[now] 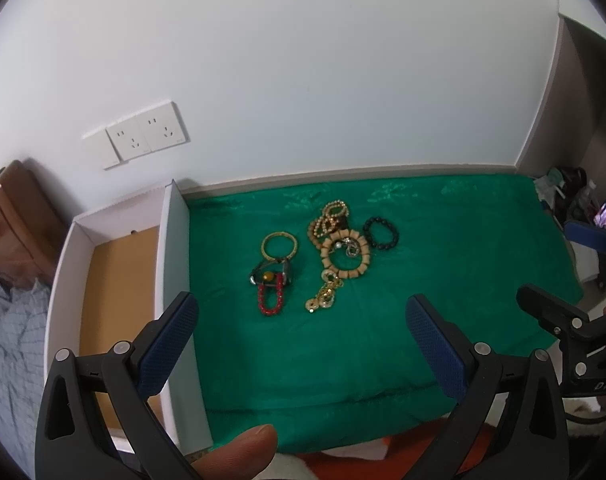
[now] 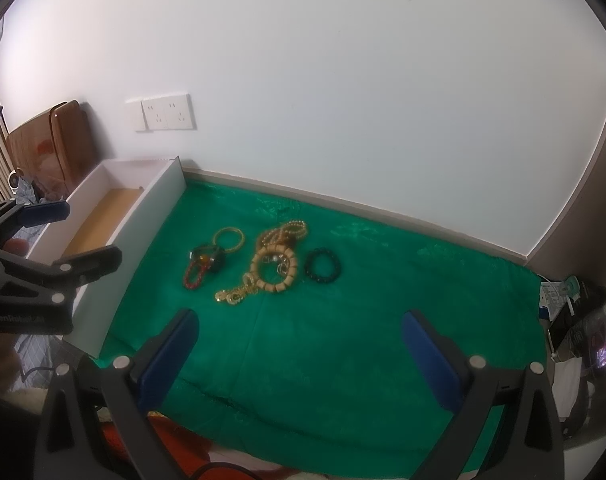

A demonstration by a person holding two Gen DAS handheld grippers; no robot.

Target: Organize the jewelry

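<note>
Several pieces of jewelry lie in a loose pile on a green cloth [image 1: 443,280]: a gold bangle [image 1: 279,245], a red bead bracelet [image 1: 271,300], a wooden bead bracelet [image 1: 345,255], a black bead bracelet [image 1: 381,233] and a gold chain [image 1: 323,296]. The pile also shows in the right wrist view, with the wooden bracelet [image 2: 274,270] and the black bracelet [image 2: 323,265]. My left gripper [image 1: 301,320] is open and empty, short of the pile. My right gripper [image 2: 297,336] is open and empty, also short of it.
A white open box [image 1: 175,264] with a brown floor stands at the cloth's left edge, also in the right wrist view [image 2: 115,256]. A white wall with sockets [image 1: 147,136] is behind. Clutter [image 1: 583,208] lies at the far right.
</note>
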